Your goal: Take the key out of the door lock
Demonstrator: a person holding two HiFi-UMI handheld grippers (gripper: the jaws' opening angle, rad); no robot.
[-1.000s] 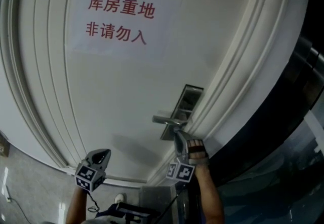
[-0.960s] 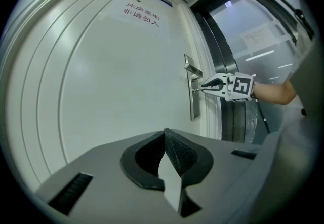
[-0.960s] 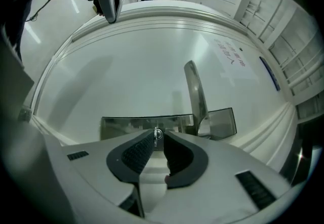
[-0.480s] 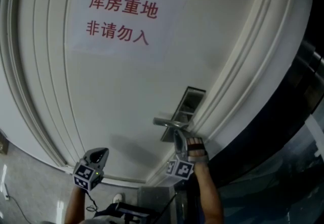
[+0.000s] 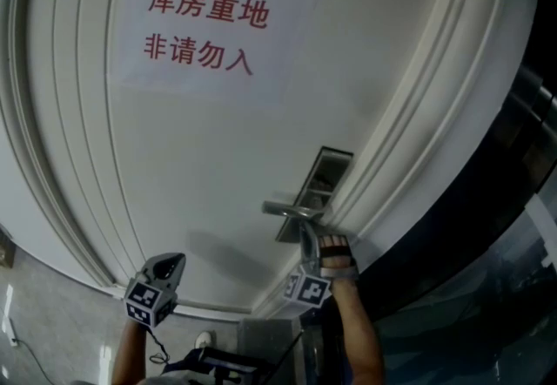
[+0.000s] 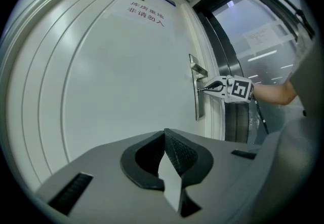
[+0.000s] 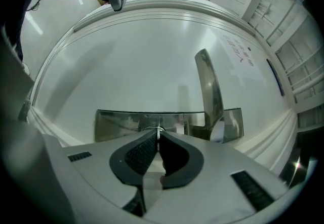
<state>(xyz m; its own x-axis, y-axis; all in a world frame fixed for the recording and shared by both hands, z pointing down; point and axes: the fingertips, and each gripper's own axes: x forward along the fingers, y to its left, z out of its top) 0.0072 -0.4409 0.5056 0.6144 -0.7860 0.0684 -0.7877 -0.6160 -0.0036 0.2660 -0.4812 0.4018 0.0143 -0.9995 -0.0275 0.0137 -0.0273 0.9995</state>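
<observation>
White door [image 5: 218, 174] filled the head view, with a paper sign [image 5: 209, 35] up around 11 o'clock and a metal lock plate [image 5: 318, 187] around 4 o'clock, handle [image 5: 285, 209] sticking out. Right gripper [image 5: 306, 237] was up against the plate, jaws clenched on the key [image 7: 158, 129], which sat in the lock. Left gripper [image 5: 177, 261] hung at 7 o'clock, jaws squeezed together on nothing.

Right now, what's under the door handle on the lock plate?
The right gripper, jaws shut on the key, sits below the handle. The key's blade is hidden inside the lock plate.
</observation>
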